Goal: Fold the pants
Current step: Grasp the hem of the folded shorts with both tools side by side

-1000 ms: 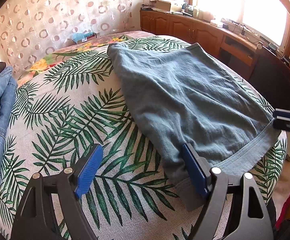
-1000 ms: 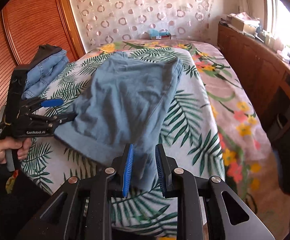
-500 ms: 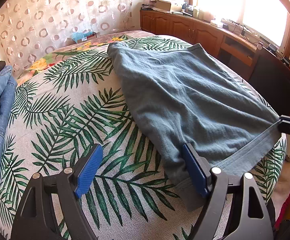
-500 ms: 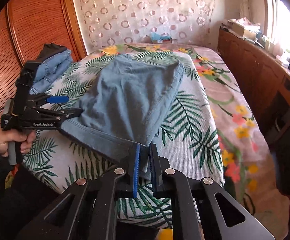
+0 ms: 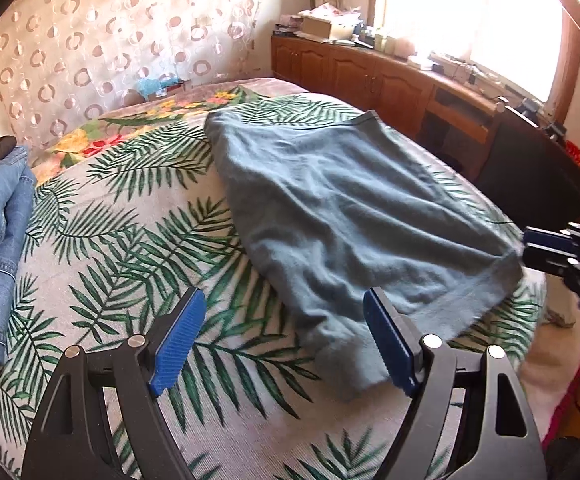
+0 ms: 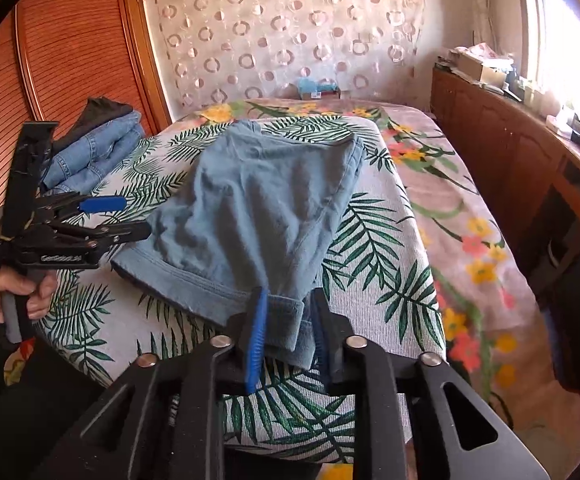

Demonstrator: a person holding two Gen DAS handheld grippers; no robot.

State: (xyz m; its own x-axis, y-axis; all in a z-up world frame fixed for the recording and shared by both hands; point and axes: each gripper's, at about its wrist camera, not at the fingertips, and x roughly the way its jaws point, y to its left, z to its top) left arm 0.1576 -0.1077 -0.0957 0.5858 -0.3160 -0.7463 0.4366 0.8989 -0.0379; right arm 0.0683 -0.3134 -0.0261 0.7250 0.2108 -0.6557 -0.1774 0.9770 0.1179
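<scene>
My right gripper [image 6: 288,334] is opening around the hem of the blue-grey cotton pants [image 6: 258,208], cloth between; my left gripper [image 5: 282,344] stands wide, empty, ready for the other corner.

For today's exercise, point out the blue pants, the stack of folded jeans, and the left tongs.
blue pants [image 6: 258,208], right wrist view, middle of fabric.
stack of folded jeans [image 6: 90,152], right wrist view, top jeans.
left tongs [image 5: 282,344], left wrist view, midway between tips.
</scene>
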